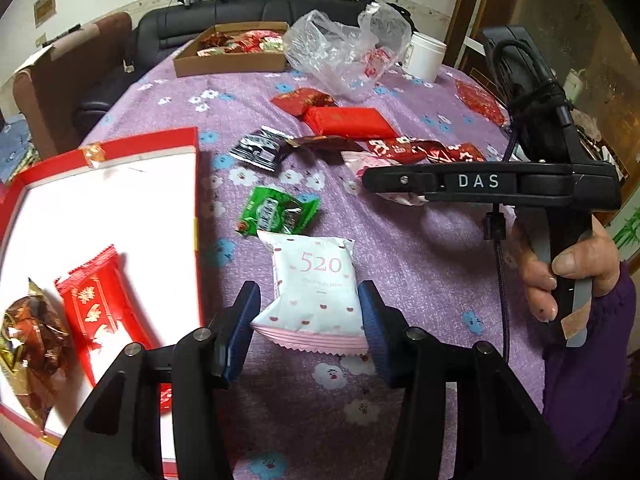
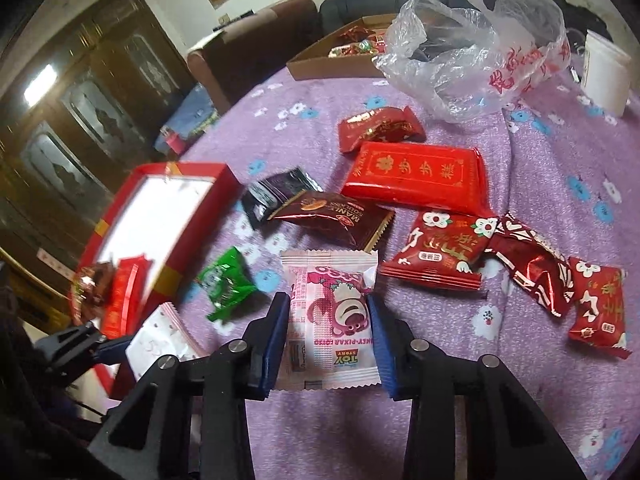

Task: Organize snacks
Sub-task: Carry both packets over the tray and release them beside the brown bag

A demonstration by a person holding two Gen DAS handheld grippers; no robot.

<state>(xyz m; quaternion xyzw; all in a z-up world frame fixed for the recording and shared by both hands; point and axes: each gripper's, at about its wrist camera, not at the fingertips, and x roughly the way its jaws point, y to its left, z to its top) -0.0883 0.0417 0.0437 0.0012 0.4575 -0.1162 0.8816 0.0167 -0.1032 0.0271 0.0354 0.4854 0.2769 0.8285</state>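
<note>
My left gripper (image 1: 309, 302) is shut on a white "520" packet (image 1: 314, 268), held above the purple flowered tablecloth (image 1: 420, 260). Just to its left lies the red box with a white inside (image 1: 132, 208), which holds a red packet (image 1: 96, 312) and a brown-gold wrapped sweet (image 1: 28, 332). In the right wrist view my right gripper (image 2: 328, 306) has its blue pads pressed on the sides of a pink Toy Story packet (image 2: 332, 332). The left gripper (image 2: 108, 350) with its white packet (image 2: 160, 336) shows at the lower left there, by the red box (image 2: 192, 216).
Loose snacks lie on the cloth: a green packet (image 2: 226, 284), a black one (image 2: 276, 196), a brown one (image 2: 332, 216), a flat red pack (image 2: 416, 176) and several small red packets (image 2: 440, 252). At the back stand a cardboard tray (image 1: 232, 60), a plastic bag (image 1: 344, 52) and a white jar (image 1: 426, 54).
</note>
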